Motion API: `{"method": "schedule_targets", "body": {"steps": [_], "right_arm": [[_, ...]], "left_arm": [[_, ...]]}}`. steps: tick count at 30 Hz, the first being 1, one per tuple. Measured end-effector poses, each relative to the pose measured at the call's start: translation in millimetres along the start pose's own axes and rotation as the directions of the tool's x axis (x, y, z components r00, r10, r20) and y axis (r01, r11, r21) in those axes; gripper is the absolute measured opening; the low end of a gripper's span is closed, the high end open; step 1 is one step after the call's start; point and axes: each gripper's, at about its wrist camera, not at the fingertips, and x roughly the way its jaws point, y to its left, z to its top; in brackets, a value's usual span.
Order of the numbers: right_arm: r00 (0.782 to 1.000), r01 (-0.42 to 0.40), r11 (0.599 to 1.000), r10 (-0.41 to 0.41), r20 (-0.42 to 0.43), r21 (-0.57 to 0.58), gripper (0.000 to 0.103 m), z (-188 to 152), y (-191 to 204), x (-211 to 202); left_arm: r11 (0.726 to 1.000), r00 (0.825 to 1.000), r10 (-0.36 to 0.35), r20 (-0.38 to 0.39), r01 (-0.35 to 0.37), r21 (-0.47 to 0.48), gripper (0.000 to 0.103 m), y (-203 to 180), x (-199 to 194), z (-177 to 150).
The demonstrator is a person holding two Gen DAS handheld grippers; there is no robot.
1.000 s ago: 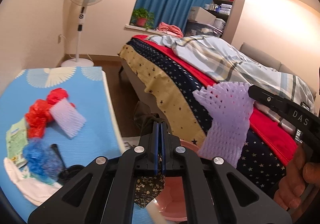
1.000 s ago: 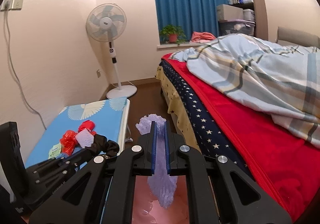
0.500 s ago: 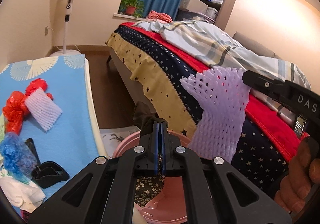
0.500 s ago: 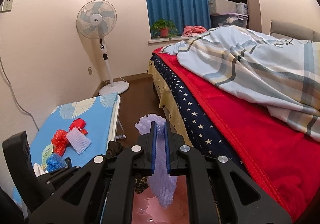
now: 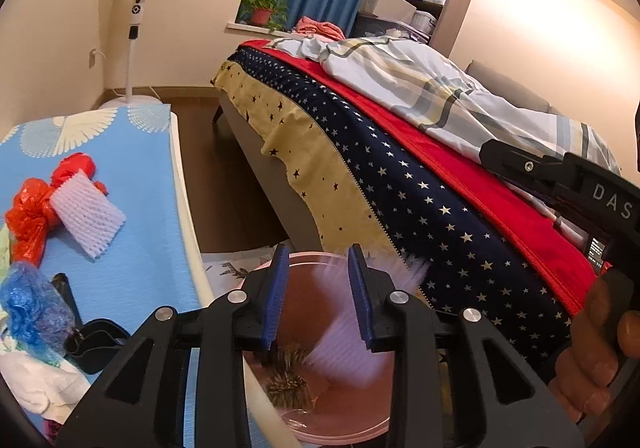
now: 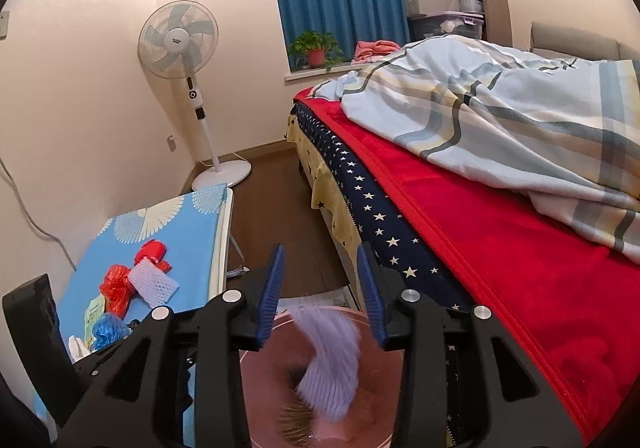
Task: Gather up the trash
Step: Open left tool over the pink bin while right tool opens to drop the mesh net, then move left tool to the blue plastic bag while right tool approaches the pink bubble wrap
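My left gripper (image 5: 318, 300) hangs over a pink basin (image 5: 340, 428), its jaws opening with nothing pressed between the blue pads. A dark patterned cloth (image 5: 288, 380) lies blurred in the basin below it. My right gripper (image 6: 321, 296) is over the same basin (image 6: 380, 408), jaws opening too. A purple foam net (image 6: 328, 364) is dropping, blurred, out from under them, free of the pads. In the left wrist view the foam net (image 5: 344, 340) streaks down behind the left fingers.
A low table with a blue cover (image 5: 132, 168) holds a red plastic bag (image 5: 28, 216), a white foam net (image 5: 88, 220), a blue plastic wad (image 5: 32, 308), a black holder (image 5: 96, 340) and white tissue (image 5: 36, 380). The bed (image 6: 500, 248) runs along the right. A standing fan (image 6: 180, 44) is in the corner.
Both grippers went from shut to open. The purple foam net left the right jaws and the patterned cloth left the left jaws, both dropping into the pink basin.
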Motion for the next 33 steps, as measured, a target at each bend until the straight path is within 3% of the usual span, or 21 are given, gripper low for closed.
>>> {"method": "schedule_targets", "body": {"steps": [14,21,28,33], "right_arm": [[0.997,-0.066,0.997,0.069,0.042,-0.049,0.038,-1.2,18.8,-12.5],[0.992,-0.120,0.991,0.122,0.038,-0.052,0.039,-5.2,32.7,-10.0],[0.983,-0.183,0.982,0.184,0.025,-0.049,0.038,-11.4,53.6,-1.1],[0.970,-0.236,0.969,0.239,0.032,-0.076,0.037,-15.0,76.1,6.3]], "left_arm": [[0.999,0.997,0.035,0.064,-0.034,-0.020,0.030,19.3,-41.3,5.7],[0.993,0.989,0.110,0.094,-0.106,-0.043,0.029,44.8,-70.0,5.4],[0.963,0.965,0.245,0.093,-0.232,-0.136,0.029,94.3,-93.8,0.0],[0.935,0.940,0.335,0.071,-0.322,-0.148,0.029,118.9,-98.3,-4.7]]}}
